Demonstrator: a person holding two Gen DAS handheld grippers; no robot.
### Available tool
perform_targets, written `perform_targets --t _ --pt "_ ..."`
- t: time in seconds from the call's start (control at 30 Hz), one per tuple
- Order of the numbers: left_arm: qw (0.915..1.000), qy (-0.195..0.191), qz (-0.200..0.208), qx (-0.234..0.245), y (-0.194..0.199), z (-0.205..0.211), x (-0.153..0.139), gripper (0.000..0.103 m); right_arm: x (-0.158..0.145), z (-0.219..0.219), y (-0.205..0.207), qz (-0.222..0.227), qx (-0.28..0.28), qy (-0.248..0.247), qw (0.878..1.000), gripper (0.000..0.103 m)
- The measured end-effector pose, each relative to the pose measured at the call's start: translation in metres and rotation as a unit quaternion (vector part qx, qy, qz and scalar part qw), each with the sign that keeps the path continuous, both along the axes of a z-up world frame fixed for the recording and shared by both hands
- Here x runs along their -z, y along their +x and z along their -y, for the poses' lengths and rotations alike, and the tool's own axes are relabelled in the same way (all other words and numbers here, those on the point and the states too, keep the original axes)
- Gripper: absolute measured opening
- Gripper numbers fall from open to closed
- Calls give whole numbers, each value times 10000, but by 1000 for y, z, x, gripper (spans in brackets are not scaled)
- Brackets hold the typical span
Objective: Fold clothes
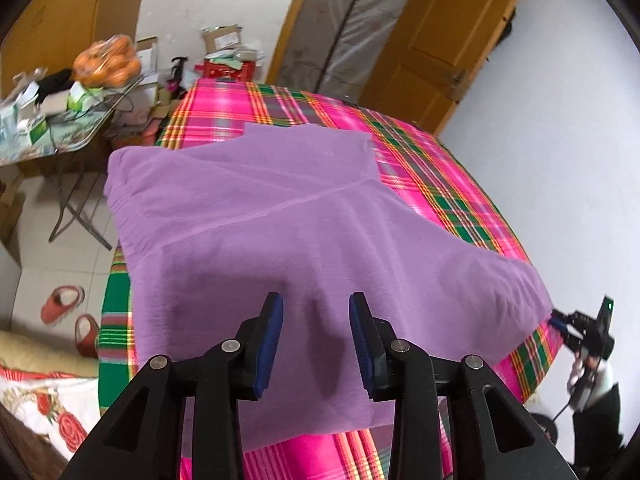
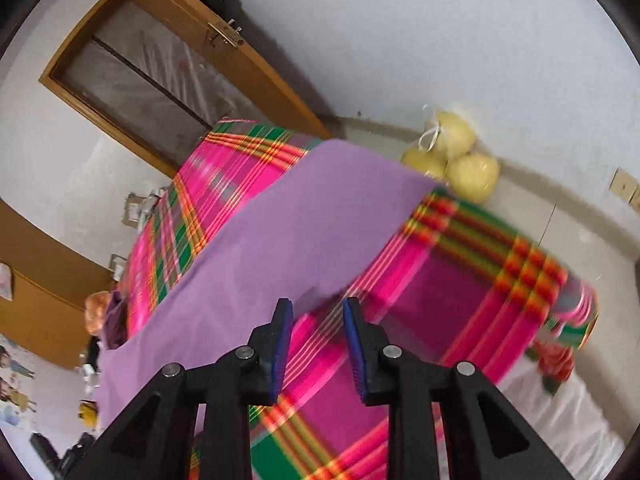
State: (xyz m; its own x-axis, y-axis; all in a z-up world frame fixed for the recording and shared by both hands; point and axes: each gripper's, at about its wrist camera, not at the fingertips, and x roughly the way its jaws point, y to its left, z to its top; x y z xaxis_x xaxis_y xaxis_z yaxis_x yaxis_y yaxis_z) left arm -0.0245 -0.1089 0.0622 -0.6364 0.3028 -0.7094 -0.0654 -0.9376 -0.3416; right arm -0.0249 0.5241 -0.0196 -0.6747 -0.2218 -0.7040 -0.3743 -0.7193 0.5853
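A purple garment [image 1: 280, 232] lies spread flat on the table, which is covered with a pink and green plaid cloth [image 1: 440, 184]. It shows a diagonal crease and a gathered band at its far left edge. My left gripper [image 1: 316, 300] hovers open just above the garment's near part, with nothing between its fingers. In the left wrist view my right gripper [image 1: 558, 322] sits at the garment's right corner. The right wrist view shows that gripper [image 2: 318, 308] open over bare plaid cloth [image 2: 460, 280], just beside the edge of the purple garment [image 2: 280, 232].
A folding side table [image 1: 60, 136] with a bag of oranges [image 1: 108, 60] and boxes stands at far left. Red slippers [image 1: 64, 300] lie on the tiled floor. A floral quilt [image 1: 40, 400] is at near left. A bag of yellow fruit [image 2: 456, 152] sits by the wall.
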Motion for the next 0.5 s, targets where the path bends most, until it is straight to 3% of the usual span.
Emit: perform_targets --t 0.07,0.23,0.37,0.5 --pt "9998 53 -111 -175 3 12 -7 36 -1 4 2 -28 -55 -105 9999 28" --pt "9948 -6 -305 -967 14 56 -21 58 -17 23 0 -307 -339 81 9989 29" --pt "9926 128 231 -1184 11 82 -4 60 -32 52 -12 -523 -758 245 9955 30" --pt "9913 385 757 -1010 7 84 15 61 -36 75 -19 -611 -1032 232 9925 30"
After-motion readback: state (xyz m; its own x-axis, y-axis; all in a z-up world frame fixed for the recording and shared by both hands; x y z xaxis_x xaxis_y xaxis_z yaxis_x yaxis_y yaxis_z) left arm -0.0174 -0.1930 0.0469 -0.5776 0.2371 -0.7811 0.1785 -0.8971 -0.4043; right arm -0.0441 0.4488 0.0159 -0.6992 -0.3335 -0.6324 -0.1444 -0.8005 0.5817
